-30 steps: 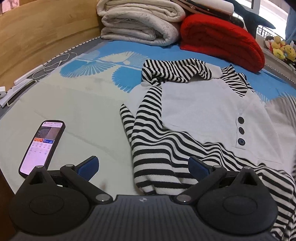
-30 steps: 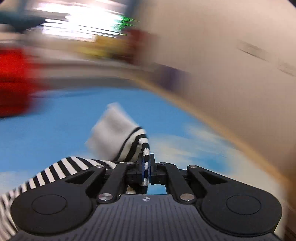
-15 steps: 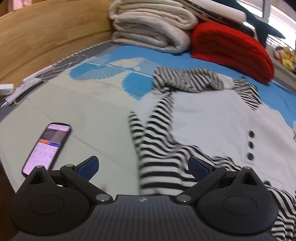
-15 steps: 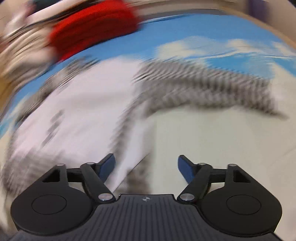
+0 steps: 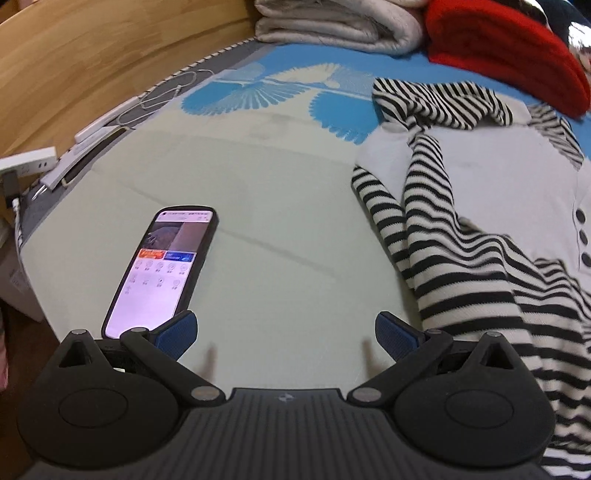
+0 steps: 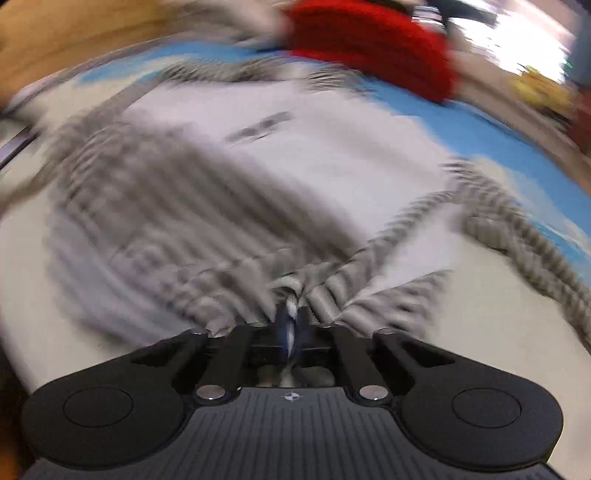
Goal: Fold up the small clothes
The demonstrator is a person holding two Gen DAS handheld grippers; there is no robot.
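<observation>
A small white top with black-and-white striped sleeves and hem (image 5: 491,206) lies spread on the bed, dark buttons down its front. My left gripper (image 5: 286,332) hovers open over bare sheet just left of the striped hem, nothing between its blue pads. In the blurred right wrist view the same top (image 6: 314,155) fills the frame, and my right gripper (image 6: 291,325) is shut on a bunched bit of its striped bottom edge.
A phone (image 5: 162,269) with a lit screen lies on the pale sheet (image 5: 258,206) close to my left gripper. Folded white blankets (image 5: 340,22) and a red blanket (image 5: 506,51) are stacked at the bed's far side. Cables (image 5: 147,103) and a power strip (image 5: 27,162) line the wooden headboard.
My right gripper let go of the striped sleeve, swung across the top with jaws open, then shut on the striped hem. My left gripper slid left, off the hem onto bare sheet.
</observation>
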